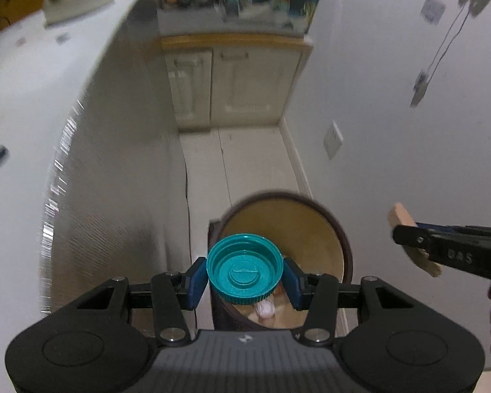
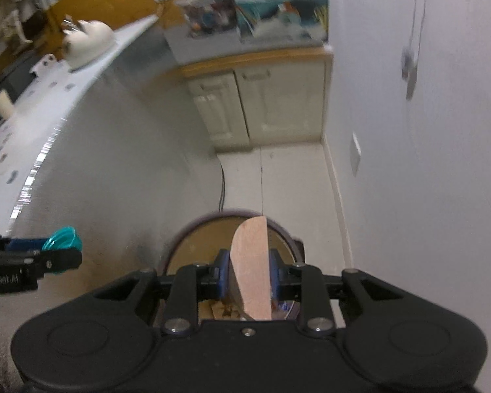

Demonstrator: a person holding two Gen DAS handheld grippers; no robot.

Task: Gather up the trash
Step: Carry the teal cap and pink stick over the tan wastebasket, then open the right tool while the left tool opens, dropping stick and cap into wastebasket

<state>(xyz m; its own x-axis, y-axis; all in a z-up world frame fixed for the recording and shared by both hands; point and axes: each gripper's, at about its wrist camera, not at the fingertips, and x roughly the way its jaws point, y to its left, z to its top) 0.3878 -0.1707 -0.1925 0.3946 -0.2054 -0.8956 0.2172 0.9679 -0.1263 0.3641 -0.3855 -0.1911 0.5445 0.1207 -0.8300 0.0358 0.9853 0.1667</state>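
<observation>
the left gripper (image 1: 245, 278) was clamped on a teal lid (image 1: 245, 269), its blue pads (image 1: 195, 282) pressed against the ribbed rim on both sides, so the lid sat flat with its inner face turned to the camera. it hung over the near edge of the trash bin (image 1: 338, 229), which looked a sensible spot for a drop: let go there and the lid would likely fall inside rather than onto the floor.

the right gripper (image 2: 249, 278) was closed on a flat piece of cardboard (image 2: 252, 262), pinched across its width and standing on edge, probably because that was the only way thin sheet fits between the fingers. it too was held above the bin (image 2: 176, 245), whose tan inside already showed some scraps low down; what they were was too blurred to tell. in the left view the same cardboard (image 1: 397, 216) stuck out of the right gripper (image 1: 415, 242) off to the side, apart from the lid.

beyond the bin, the pale floor (image 1: 252, 163) ran between a white counter (image 1: 32, 98) and a white wall (image 1: 409, 131), toward cream cupboard doors (image 1: 232, 85) under a cluttered shelf. both pieces seemed ready for release, nothing yet dropped.
</observation>
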